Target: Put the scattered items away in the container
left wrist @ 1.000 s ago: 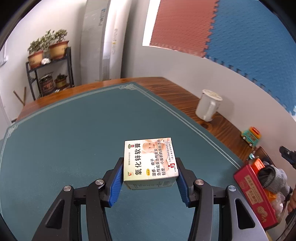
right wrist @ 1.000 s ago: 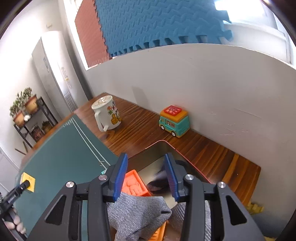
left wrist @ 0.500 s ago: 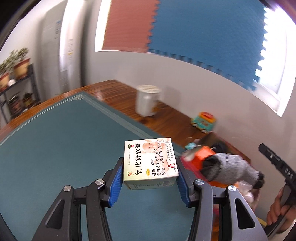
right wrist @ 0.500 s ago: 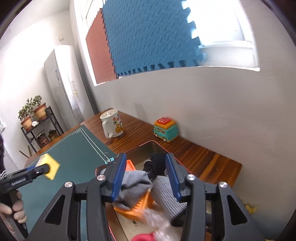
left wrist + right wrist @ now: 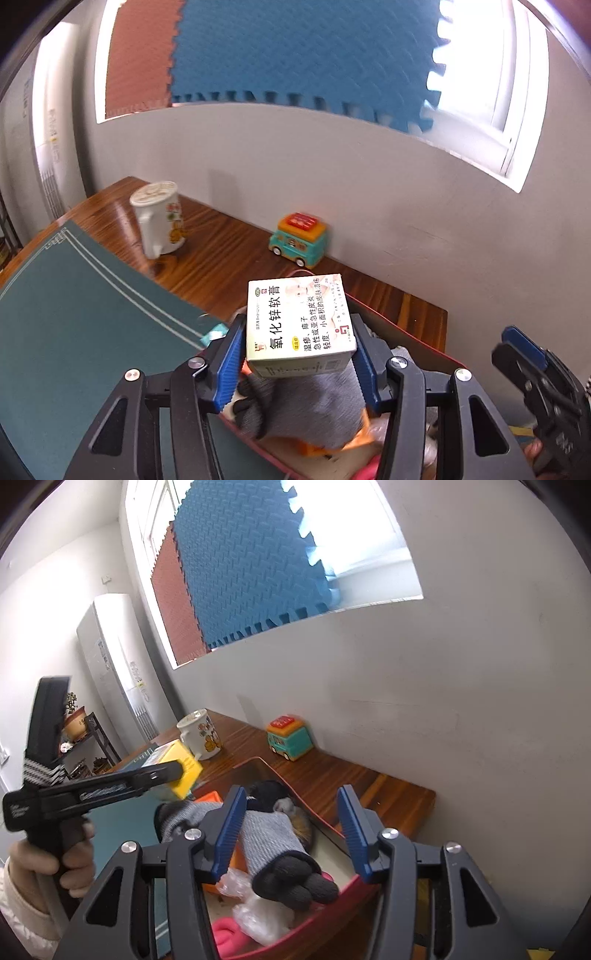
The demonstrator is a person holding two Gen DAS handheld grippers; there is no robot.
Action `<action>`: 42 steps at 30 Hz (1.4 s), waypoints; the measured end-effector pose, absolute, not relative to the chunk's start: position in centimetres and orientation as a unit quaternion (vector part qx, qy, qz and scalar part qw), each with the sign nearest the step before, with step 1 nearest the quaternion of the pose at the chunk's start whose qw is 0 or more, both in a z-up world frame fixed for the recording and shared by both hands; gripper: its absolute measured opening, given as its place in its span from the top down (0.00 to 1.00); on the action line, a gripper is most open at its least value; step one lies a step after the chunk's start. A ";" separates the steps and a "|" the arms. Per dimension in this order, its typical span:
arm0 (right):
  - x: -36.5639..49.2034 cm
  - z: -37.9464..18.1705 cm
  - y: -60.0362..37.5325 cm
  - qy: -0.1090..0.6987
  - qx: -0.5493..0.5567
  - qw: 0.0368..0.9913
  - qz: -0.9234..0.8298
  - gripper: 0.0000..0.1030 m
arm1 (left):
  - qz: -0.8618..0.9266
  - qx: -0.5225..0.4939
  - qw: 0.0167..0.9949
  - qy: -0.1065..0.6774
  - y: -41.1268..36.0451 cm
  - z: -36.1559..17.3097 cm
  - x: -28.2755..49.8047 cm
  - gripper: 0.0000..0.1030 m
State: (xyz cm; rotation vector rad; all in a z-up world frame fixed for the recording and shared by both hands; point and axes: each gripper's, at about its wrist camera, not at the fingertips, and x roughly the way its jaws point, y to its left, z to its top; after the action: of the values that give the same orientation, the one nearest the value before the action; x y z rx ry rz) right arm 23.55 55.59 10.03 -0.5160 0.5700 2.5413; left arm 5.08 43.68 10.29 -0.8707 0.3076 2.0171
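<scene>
My left gripper [image 5: 299,354] is shut on a white ointment box [image 5: 299,321] with printed text. It holds the box above the near corner of the red container [image 5: 424,345]. In the right wrist view the same box [image 5: 188,775] shows a yellow side, hanging over the container's left rim [image 5: 280,775]. My right gripper [image 5: 291,830] has its jaws opening. A grey glove with dark fingertips [image 5: 269,834] lies in the container below them, and the pads do not press on it. The glove [image 5: 314,402] lies under the held box.
A white cartoon mug [image 5: 159,218] and a teal and orange toy bus [image 5: 299,240] stand on the wooden table [image 5: 229,266] near the wall. A green mat [image 5: 74,314] covers the table on the left. Inside the container are an orange piece [image 5: 210,797], crumpled plastic [image 5: 255,912] and something pink [image 5: 225,934].
My left gripper carried the box from over the green mat to the right, above the container. My right gripper's jaws widened and let go of the grey glove, which now lies in the container.
</scene>
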 end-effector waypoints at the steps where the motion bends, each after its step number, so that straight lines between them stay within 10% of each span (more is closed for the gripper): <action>1: 23.6 9.9 55.7 0.209 -0.189 0.242 0.929 0.38 | 0.812 -0.357 0.444 0.128 44.2 10.0 5.1 0.45; 4: 23.8 9.5 56.0 0.212 -0.190 0.241 0.928 0.36 | 0.809 -0.370 0.436 0.137 45.0 9.2 5.0 0.28; 19: 23.7 9.2 53.8 0.212 -0.211 0.204 0.932 0.20 | 0.845 -0.336 0.395 0.131 40.7 9.8 6.1 0.27; 25: 23.5 9.0 51.4 0.200 -0.257 0.168 0.930 0.13 | 0.868 -0.303 0.366 0.142 37.1 10.0 8.3 0.02; 42: 25.9 8.9 46.8 0.145 -0.317 0.220 0.911 0.01 | 0.843 -0.333 0.395 0.153 34.1 8.6 13.0 0.01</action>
State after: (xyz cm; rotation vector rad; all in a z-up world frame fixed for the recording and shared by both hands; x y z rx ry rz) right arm 25.93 46.80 8.94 -0.8764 0.4018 2.5202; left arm 12.97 34.06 8.63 -0.8449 0.3875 2.1372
